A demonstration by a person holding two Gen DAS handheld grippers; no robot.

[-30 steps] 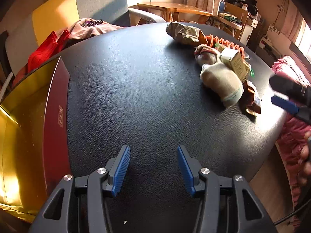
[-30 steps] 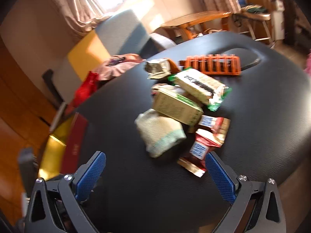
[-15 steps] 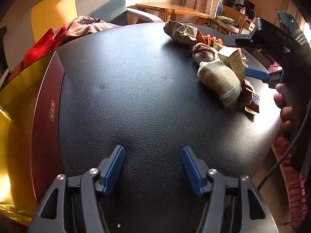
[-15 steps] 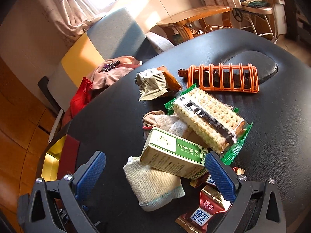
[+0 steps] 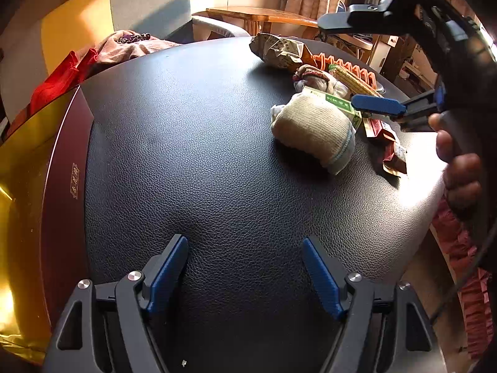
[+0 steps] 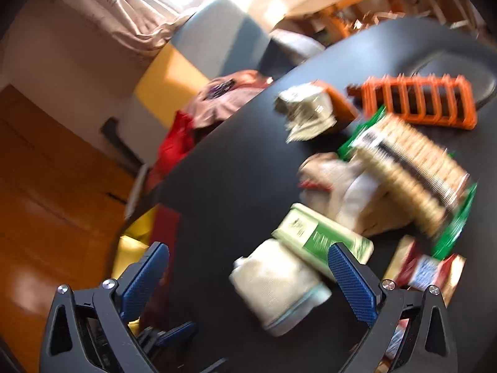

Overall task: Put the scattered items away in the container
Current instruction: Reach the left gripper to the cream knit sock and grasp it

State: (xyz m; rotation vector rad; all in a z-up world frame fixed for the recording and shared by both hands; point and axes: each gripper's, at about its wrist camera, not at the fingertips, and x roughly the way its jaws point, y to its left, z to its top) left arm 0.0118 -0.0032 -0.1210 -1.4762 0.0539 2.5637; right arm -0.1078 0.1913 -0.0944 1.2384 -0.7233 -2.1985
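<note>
A pile of items lies on the black table: a rolled cream sock, a green-and-white box, a cracker pack, a crumpled wrapper and red candy packets. The gold-and-maroon container sits at the table's left edge. My left gripper is open and empty over bare table. My right gripper is open, hovering just above the sock and box; it also shows in the left wrist view.
An orange plastic rack lies behind the pile. A chair with red and pink clothes stands beyond the table's far left edge. A wooden table is further back. The right wrist view is motion-blurred.
My right gripper has moved in and down over the pile, now close above the sock and box. My left gripper has stayed open and shifted only slightly.
</note>
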